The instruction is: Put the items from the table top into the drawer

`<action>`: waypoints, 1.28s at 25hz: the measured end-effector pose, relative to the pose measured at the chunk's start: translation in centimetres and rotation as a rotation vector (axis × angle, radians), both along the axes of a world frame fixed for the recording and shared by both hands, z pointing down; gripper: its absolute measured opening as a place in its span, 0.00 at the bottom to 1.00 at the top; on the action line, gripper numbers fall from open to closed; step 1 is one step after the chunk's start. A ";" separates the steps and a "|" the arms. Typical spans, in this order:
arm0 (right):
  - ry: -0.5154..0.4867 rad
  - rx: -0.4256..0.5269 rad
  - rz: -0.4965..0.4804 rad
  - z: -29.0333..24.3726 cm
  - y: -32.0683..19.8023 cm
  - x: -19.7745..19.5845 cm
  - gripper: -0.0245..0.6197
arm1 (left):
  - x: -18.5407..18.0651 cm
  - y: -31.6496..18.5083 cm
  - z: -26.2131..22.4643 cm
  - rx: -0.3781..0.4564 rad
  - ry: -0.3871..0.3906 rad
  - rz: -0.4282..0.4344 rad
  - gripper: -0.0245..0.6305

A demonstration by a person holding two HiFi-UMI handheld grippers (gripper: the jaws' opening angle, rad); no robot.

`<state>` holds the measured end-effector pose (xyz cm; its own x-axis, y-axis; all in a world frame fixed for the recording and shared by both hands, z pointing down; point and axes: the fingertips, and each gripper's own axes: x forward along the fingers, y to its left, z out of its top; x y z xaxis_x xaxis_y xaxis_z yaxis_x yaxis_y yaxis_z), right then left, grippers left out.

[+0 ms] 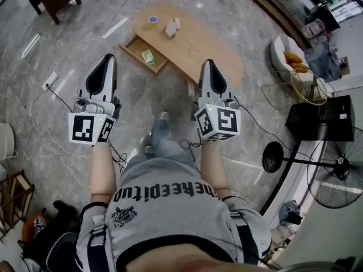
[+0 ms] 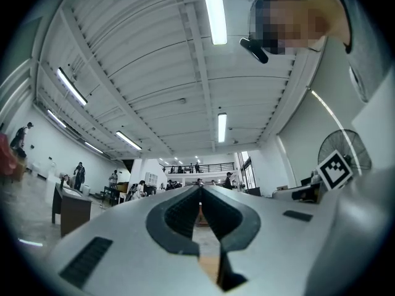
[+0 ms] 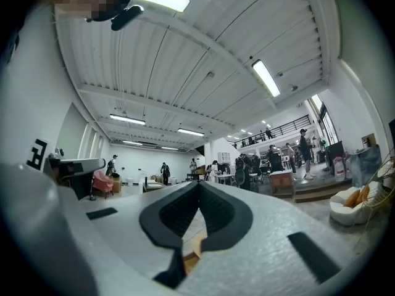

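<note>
Approach step, I judge: left gripper (image 1: pixel 108 60) and right gripper (image 1: pixel 207 66) both have their jaws pressed together, with nothing between them. The yellow cup (image 1: pixel 153 21) and crumpled white item (image 1: pixel 172 27) sit on the table (image 1: pixel 204 38) at twelve o'clock, well apart from both grippers. The open drawer (image 1: pixel 135 49) is at the table's eight o'clock — next, close in and part one pair of jaws.

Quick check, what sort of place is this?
Probably a big open hall or studio, not a home: high ribbed ceiling with strip lights, a railed mezzanine with people on it, polished stone-look floor around the low wooden table.
</note>
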<state>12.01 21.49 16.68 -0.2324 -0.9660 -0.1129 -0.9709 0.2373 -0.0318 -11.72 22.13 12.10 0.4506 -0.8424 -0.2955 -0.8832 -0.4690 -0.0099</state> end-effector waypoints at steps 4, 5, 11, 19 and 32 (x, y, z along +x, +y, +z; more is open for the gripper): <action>-0.001 -0.001 -0.029 0.2 -3.6 -0.7 0.05 | -0.7 -3.0 0.0 0.001 0.000 -0.026 0.06; 0.000 -0.001 -0.036 0.1 -4.7 -0.8 0.05 | -0.7 -3.9 -0.2 0.004 0.001 -0.032 0.06; 0.002 0.011 -0.055 -0.9 -11.0 0.0 0.05 | -0.2 -9.8 -1.3 0.022 0.012 -0.057 0.06; -0.003 0.005 -0.076 -1.3 -19.2 2.2 0.05 | 2.4 -17.6 -1.7 0.016 0.007 -0.062 0.06; -0.017 0.008 -0.115 -0.7 -26.9 5.4 0.05 | 7.0 -24.8 -2.0 0.032 -0.044 -0.066 0.06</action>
